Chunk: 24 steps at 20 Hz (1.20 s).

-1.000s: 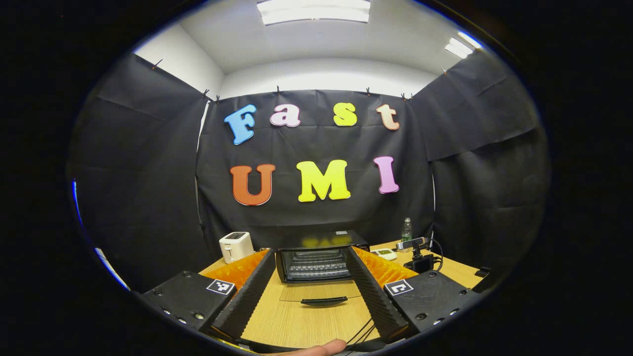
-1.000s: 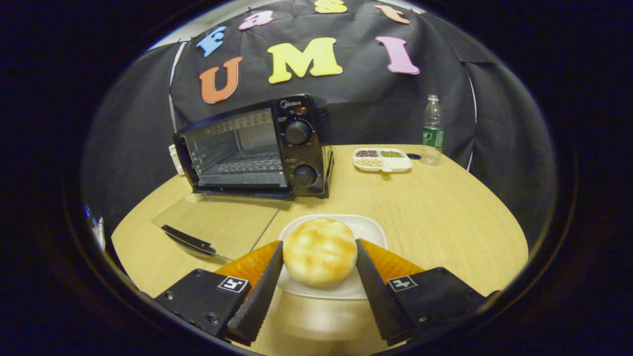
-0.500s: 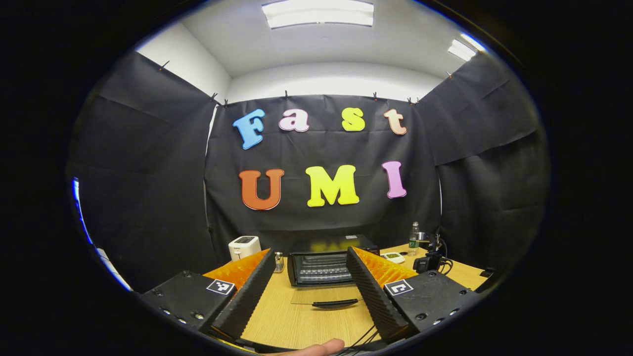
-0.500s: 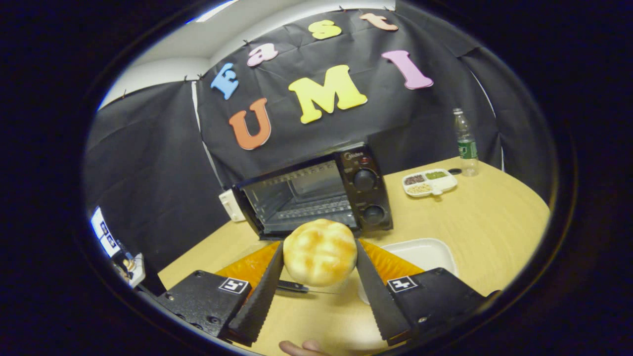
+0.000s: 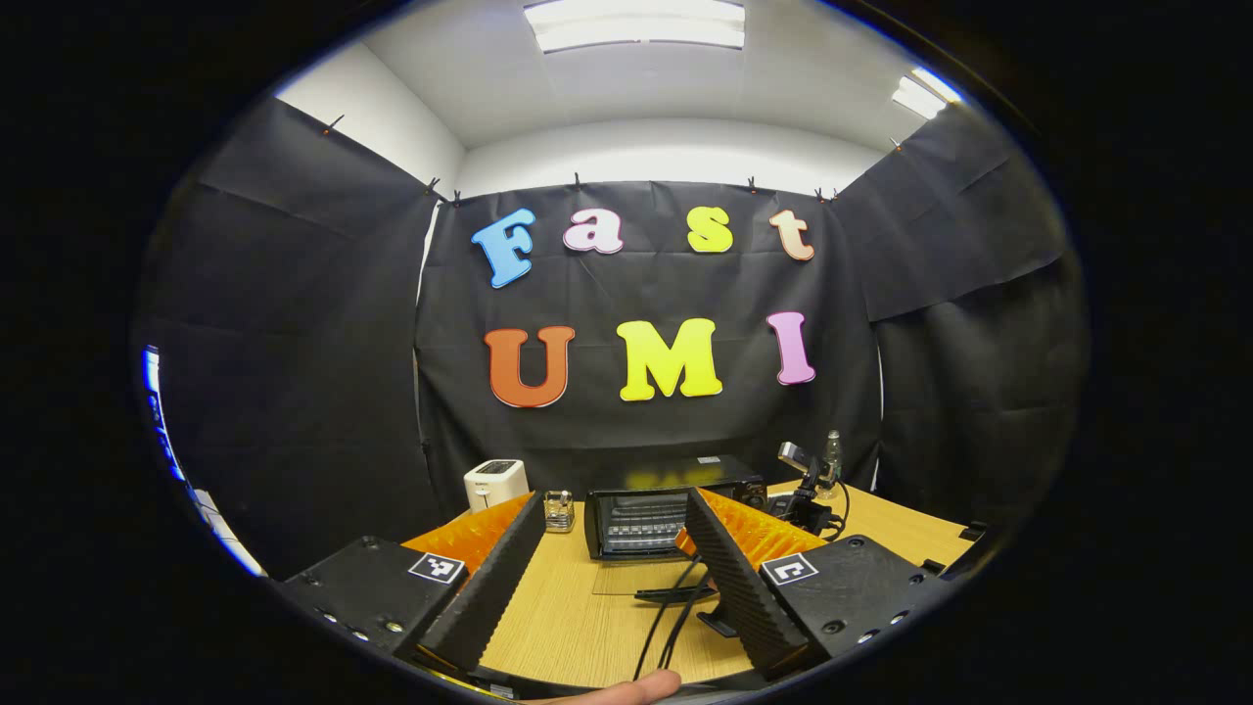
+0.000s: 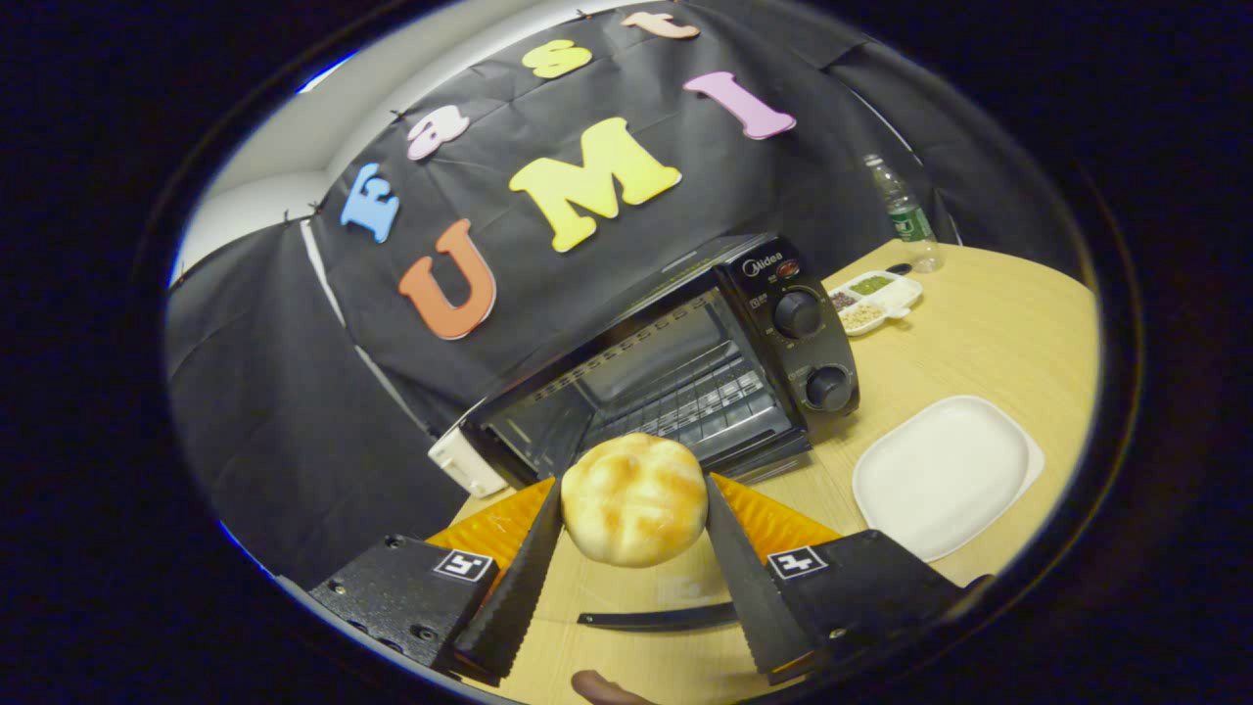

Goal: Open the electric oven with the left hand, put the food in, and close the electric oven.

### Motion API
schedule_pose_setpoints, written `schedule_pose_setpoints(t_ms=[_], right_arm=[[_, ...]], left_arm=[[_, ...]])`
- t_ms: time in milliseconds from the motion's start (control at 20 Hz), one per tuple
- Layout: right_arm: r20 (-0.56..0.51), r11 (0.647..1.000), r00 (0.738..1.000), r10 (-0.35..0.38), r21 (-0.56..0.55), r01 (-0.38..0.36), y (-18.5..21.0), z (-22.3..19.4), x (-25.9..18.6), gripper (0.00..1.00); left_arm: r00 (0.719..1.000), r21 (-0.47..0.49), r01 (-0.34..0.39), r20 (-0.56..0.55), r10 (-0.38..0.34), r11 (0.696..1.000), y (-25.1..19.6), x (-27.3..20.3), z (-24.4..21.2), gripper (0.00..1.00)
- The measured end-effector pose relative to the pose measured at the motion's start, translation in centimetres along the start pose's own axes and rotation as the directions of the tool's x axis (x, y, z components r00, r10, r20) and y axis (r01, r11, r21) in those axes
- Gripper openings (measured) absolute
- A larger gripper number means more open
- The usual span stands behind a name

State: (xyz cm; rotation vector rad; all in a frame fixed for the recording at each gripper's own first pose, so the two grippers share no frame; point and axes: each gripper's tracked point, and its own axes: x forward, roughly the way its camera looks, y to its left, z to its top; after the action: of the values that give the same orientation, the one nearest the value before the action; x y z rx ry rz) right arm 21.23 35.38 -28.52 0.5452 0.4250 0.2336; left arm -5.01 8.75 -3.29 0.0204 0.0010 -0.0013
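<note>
Table point(image 6: 989, 323): oven point(image 6: 685, 372) open; right gripper point(image 6: 633, 578) clamps bun point(image 6: 633, 499).

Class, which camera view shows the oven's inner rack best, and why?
The right gripper view: the open electric oven is near, its wire rack plain behind the bread roll held by the right gripper. The left gripper view shows the oven small and far, bars faint.

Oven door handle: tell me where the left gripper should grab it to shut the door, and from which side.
Grip the oven door handle near its middle, coming from the front edge of the lowered glass door. The handle is a thin bar lying flat above the table, so the left gripper, now open, would probably do best with one finger over and one under, then lift towards the oven.
</note>
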Motion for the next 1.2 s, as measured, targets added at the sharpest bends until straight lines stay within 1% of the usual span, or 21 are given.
schedule_pose_setpoints(t_ms=[50,100,150,250,350,500,600,700,800,950,1050,1100,1200], right_arm=[[0.002,0.999,0.999,-0.032,0.026,0.032,-0.1,-0.1,1.2,0.85],[-0.003,0.997,0.998,-0.068,0.044,0.068,-0.3,-0.1,2.3,0.85],[0.005,0.994,0.997,-0.083,0.076,0.082,0.0,0.1,3.4,0.85],[0.020,0.988,0.994,-0.105,0.118,0.102,0.3,0.8,5.8,0.85],[0.043,0.987,0.992,-0.119,0.117,0.113,0.2,1.8,8.1,0.85],[0.114,0.989,0.987,-0.115,0.102,0.104,0.3,3.6,10.8,0.85],[0.142,0.992,0.983,-0.113,0.066,0.105,0.1,4.0,12.5,0.85],[0.141,0.996,0.986,-0.091,0.026,0.088,0.6,3.7,14.0,0.86],[0.153,0.997,0.985,-0.077,-0.010,0.079,1.0,3.9,14.6,0.85],[0.173,0.988,0.981,-0.088,-0.108,0.107,1.2,4.3,15.8,0.85],[0.159,0.976,0.982,-0.102,-0.173,0.130,1.0,3.9,16.4,0.85],[0.174,0.971,0.979,-0.103,-0.198,0.137,0.6,4.3,16.4,0.87],[0.190,0.960,0.976,-0.105,-0.235,0.149,0.0,4.8,16.0,0.93]], left_arm=[[1.000,-0.003,-0.006,0.007,0.006,1.000,0.4,-0.1,0.1,0.94],[1.000,-0.006,-0.021,0.014,0.021,1.000,1.1,-0.1,0.1,0.89],[0.999,-0.008,-0.030,0.013,0.031,1.000,1.7,0.1,-0.2,0.94],[0.999,-0.019,-0.038,0.002,0.038,0.999,2.4,0.2,-0.6,0.94],[0.999,-0.024,-0.051,-0.002,0.051,0.998,3.2,0.4,-0.6,0.94],[0.999,-0.017,-0.052,-0.008,0.052,0.998,3.7,0.9,-0.9,0.94],[0.999,-0.018,-0.046,-0.014,0.046,0.999,3.9,1.1,-1.3,0.94],[0.999,-0.017,-0.043,-0.028,0.043,0.999,4.1,1.3,-2.1,0.94],[0.998,-0.014,-0.049,-0.049,0.048,0.999,4.5,1.6,-3.0,0.94],[0.996,-0.022,-0.058,-0.073,0.056,0.998,4.9,2.2,-3.9,0.95],[0.995,-0.033,-0.058,-0.085,0.055,0.998,5.0,2.4,-4.2,0.95],[0.995,-0.036,-0.055,-0.089,0.052,0.998,4.9,2.4,-4.3,0.95],[0.995,-0.035,-0.050,-0.087,0.047,0.998,4.9,2.5,-4.4,0.94]])
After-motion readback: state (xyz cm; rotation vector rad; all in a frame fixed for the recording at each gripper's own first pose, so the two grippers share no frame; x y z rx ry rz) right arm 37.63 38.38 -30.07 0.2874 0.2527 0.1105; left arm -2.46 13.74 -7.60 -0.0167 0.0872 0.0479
